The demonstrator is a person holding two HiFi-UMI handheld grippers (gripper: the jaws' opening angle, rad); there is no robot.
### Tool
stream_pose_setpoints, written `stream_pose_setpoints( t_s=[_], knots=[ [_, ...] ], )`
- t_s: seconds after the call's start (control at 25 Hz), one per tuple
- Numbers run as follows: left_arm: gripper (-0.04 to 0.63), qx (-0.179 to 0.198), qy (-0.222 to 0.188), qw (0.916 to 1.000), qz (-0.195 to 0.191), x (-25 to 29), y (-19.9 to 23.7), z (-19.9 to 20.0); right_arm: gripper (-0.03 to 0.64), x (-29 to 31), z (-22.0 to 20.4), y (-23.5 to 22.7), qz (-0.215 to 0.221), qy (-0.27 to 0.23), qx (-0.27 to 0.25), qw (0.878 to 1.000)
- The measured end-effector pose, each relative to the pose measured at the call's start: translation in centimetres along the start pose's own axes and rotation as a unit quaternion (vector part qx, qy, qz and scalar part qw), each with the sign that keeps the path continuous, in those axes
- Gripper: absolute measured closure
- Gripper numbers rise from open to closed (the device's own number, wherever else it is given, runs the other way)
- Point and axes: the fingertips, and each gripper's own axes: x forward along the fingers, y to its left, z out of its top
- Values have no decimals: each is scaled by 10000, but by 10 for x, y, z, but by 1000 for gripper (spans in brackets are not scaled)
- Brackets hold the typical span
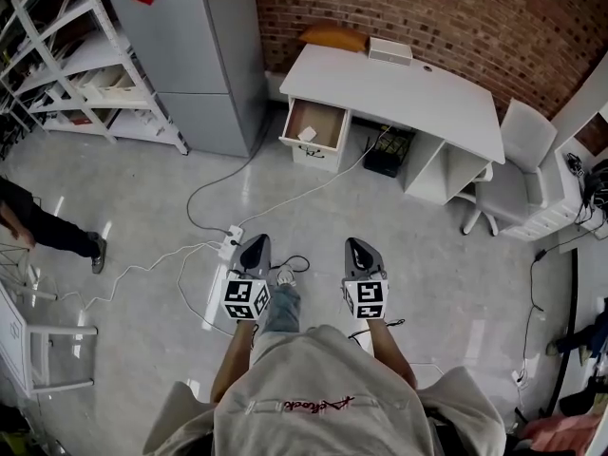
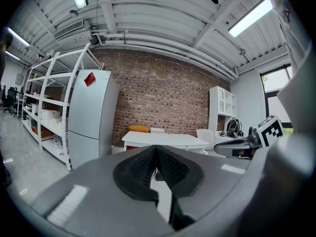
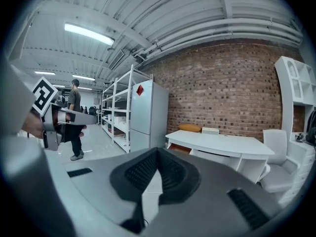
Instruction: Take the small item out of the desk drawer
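right gripper jaws together (nothing between), white desk ahead, drawer open

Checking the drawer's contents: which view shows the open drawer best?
Head view: it looks down into the drawer, a small white item inside. Right gripper view shows only its side; left gripper view, almost nothing.

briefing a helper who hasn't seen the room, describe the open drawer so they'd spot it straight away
Find the white desk against the brick wall, beside the tall grey cabinet. The drawer is at the desk's end nearest that cabinet. It is pulled out, its brown inside showing against the white desk, with a small white item in it.
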Motion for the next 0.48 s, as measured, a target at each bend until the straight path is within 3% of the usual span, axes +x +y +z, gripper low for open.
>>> stream_pose_setpoints(
  t_s=[0.48],
  knots=[
    [586, -145, -78, 9998, -136, 99, 81, 21, 605, 119, 40, -23, -183, -22, -120, 9998]
  ],
)
